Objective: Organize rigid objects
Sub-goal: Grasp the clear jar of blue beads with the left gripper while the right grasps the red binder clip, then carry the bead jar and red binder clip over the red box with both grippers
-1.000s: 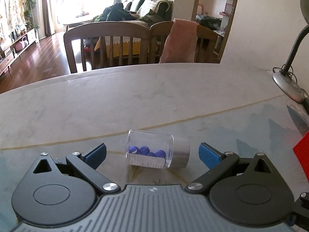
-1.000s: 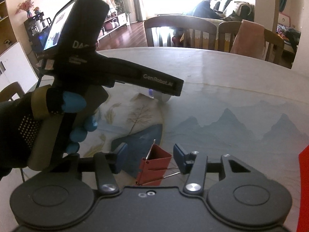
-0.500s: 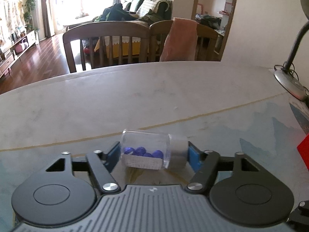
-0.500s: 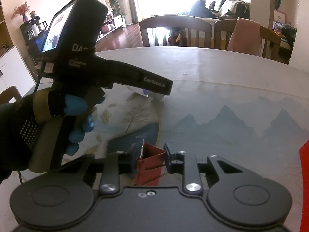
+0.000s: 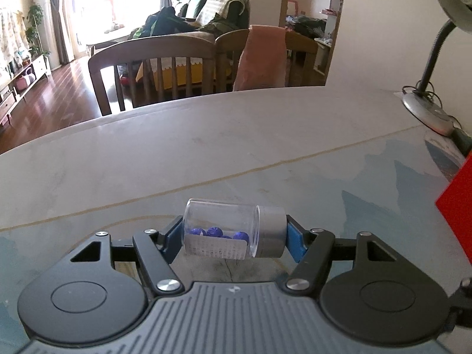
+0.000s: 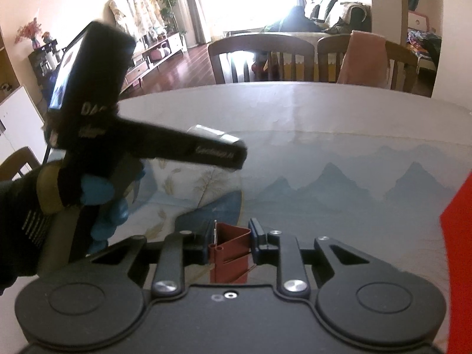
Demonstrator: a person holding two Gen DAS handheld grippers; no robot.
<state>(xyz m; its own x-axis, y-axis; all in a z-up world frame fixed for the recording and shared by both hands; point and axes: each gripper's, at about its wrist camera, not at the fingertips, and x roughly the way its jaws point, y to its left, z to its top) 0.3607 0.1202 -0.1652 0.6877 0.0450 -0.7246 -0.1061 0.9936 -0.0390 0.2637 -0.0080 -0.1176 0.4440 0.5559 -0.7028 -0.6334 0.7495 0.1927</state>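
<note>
- Left gripper is clamped end to end on a clear jar lying crosswise, cap to the right (blue beads inside).
- Right gripper pinches a red clip.
- A red box stands right of the jar; the surface between looks bare.

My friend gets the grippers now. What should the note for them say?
Left gripper: its jaws closed a moment ago and now clamp the clear jar of blue beads end to end, lying sideways.
Right gripper: its jaws have just closed on the red binder clip.
Both things are picked up over the table.
Red box: at the right edge.
Done: both grasps.
Left: put them away; the box may be the spot, but that is a guess.
</note>
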